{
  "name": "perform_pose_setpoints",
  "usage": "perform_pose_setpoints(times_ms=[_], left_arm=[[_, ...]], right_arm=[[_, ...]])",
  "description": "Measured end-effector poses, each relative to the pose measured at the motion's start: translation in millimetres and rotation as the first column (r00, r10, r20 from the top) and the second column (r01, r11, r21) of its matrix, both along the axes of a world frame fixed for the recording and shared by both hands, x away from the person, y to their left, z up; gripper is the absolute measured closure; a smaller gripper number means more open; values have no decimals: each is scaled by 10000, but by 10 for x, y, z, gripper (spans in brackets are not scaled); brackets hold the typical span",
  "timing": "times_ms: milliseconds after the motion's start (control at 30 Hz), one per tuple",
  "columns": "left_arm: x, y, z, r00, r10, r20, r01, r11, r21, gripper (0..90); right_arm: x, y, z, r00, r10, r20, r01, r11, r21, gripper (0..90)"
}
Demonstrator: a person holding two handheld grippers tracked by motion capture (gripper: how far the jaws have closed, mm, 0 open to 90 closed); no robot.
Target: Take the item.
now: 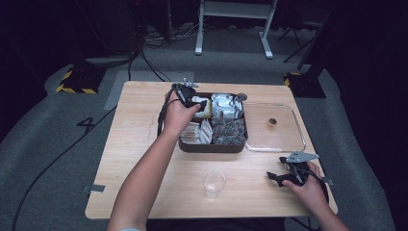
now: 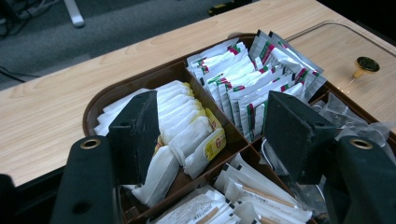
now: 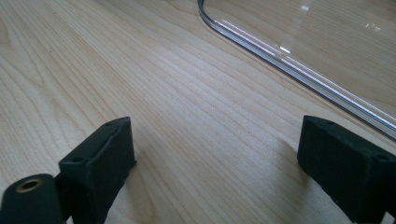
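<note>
A brown divided tray (image 1: pixel 211 147) sits mid-table, packed with sachets. My left gripper (image 1: pixel 199 105) hovers over its back-left compartment. In the left gripper view its jaws (image 2: pixel 212 109) stand open above white tea bags with yellow tags (image 2: pixel 187 126), not pressing on them. White packets with red and green print (image 2: pixel 252 79) fill the compartment beyond. My right gripper (image 1: pixel 272 177) rests near the table's front right. Its jaws are open (image 3: pixel 219 140) over bare wood with nothing between them.
A clear flat lid (image 1: pixel 288 139) with a small gold knob (image 1: pixel 272 123) lies right of the tray; its rim (image 3: pixel 289 60) passes ahead of the right gripper. A clear plastic cup (image 1: pixel 213 183) stands in front of the tray. Stick packets (image 2: pixel 243 186) fill the tray's front compartment.
</note>
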State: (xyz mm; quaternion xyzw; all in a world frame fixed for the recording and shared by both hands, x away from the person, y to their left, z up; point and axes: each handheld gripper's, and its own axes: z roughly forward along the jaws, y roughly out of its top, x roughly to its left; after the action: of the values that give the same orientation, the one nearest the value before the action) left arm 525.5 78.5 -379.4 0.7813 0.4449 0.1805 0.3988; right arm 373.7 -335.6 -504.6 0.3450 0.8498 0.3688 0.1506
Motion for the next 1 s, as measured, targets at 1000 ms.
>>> perform_pose_setpoints(times_ms=[1000], left_arm=[[458, -202, -624, 9721, -145, -2340, 423, 9925, 1145, 624]], right_arm=[[-2, -3, 0, 9999, 119, 47, -119, 9999, 11, 130]])
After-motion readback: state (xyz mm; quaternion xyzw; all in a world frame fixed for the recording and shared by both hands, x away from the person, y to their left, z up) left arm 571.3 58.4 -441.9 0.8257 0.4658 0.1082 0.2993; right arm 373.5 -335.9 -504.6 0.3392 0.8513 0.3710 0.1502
